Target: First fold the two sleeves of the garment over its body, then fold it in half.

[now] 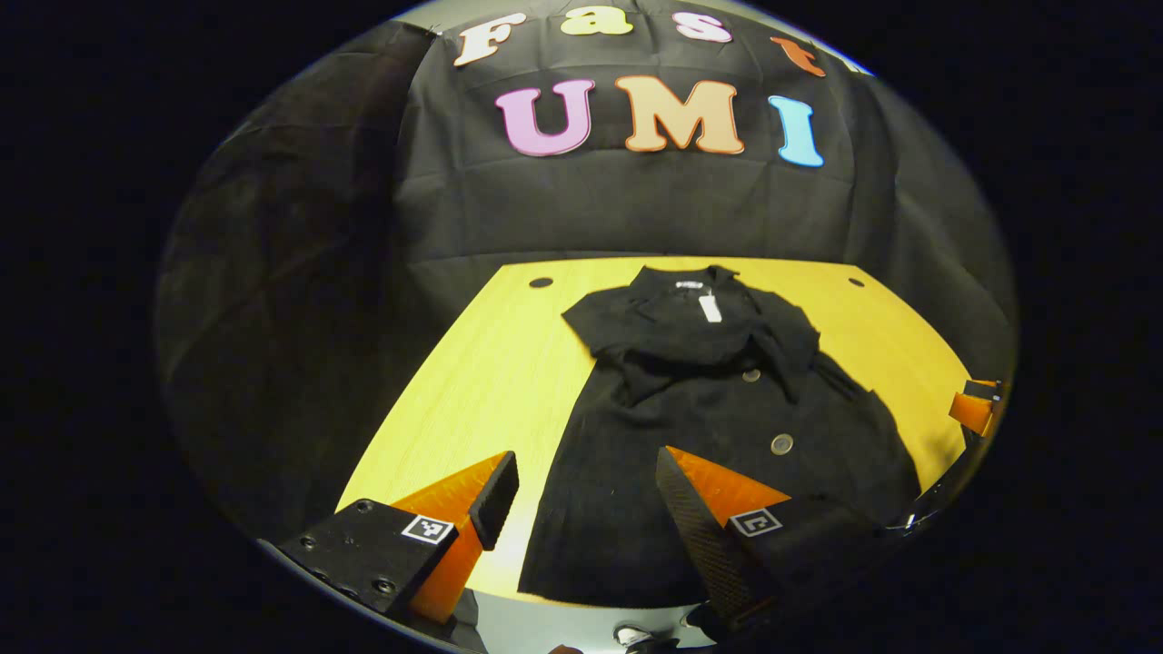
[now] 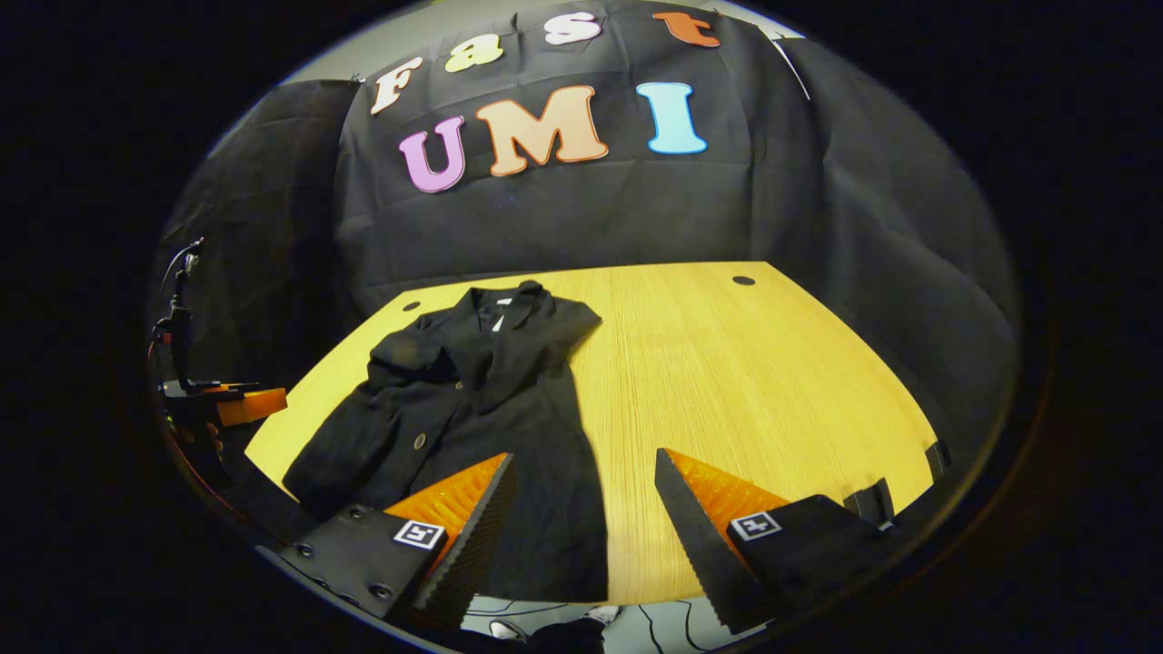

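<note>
Yellow wood-grain table (image 1: pixel 491 381) under black cloth walls carries a dark garment (image 1: pixel 727 427), collar at the far end, hem at the near edge, both sleeves apparently already folded across its chest. The left gripper (image 1: pixel 581 509) hovers wide open and empty over the hem's left corner; the right gripper (image 2: pixel 581 509), equally open and empty, hangs over the hem's right corner. Judged risk: pinching only the top layer, or lifting the corners unevenly, would drag the sleeves loose and skew the half-fold.

One garment (image 1: pixel 718 427), one table (image 2: pixel 754 381), two grippers, both spread apart.
</note>
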A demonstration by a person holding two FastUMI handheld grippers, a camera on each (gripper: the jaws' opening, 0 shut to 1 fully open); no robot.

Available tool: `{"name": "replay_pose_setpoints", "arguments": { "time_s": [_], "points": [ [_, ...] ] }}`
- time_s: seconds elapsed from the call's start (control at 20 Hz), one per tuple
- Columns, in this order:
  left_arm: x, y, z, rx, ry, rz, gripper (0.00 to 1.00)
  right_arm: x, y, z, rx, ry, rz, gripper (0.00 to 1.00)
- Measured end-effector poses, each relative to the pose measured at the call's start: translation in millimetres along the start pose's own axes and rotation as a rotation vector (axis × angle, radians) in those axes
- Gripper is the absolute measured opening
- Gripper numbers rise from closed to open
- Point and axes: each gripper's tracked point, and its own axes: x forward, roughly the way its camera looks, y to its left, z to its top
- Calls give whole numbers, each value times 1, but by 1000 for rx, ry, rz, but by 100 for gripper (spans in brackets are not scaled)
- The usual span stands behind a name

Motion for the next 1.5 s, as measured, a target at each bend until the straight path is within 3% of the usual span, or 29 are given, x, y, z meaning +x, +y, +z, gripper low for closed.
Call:
{"name": "replay_pose_setpoints", "arguments": {
  "time_s": [0.5,0.6,0.65,0.75,0.8,1.0,1.1,1.25,1.3,1.45,1.5],
  "points": [
    [4,24,-101,-2,192,17,95,9,5,-80,5,162,-45,98],
    [6,25,-109,3,206,14,95,13,8,-92,4,186,-49,98],
    [4,23,-111,-9,211,7,95,15,9,-97,2,198,-53,94],
    [7,20,-111,-24,202,-11,95,18,10,-107,-4,230,-66,98],
    [6,19,-109,-39,195,-22,92,19,10,-114,-10,252,-72,94],
    [7,13,-110,-54,161,-75,82,21,18,-112,-37,251,-63,92],
    [6,5,-111,-21,136,-129,66,26,27,-112,-58,253,-44,72],
    [6,-5,-109,5,120,-184,18,25,37,-110,-124,250,-53,12],
    [6,-2,-109,-2,122,-185,2,23,37,-110,-142,255,-49,11],
    [7,-3,-108,-63,166,-189,0,24,36,-110,-116,283,-21,3],
    [7,-4,-107,-73,170,-190,0,24,37,-109,-104,288,-6,5]
  ]
}}
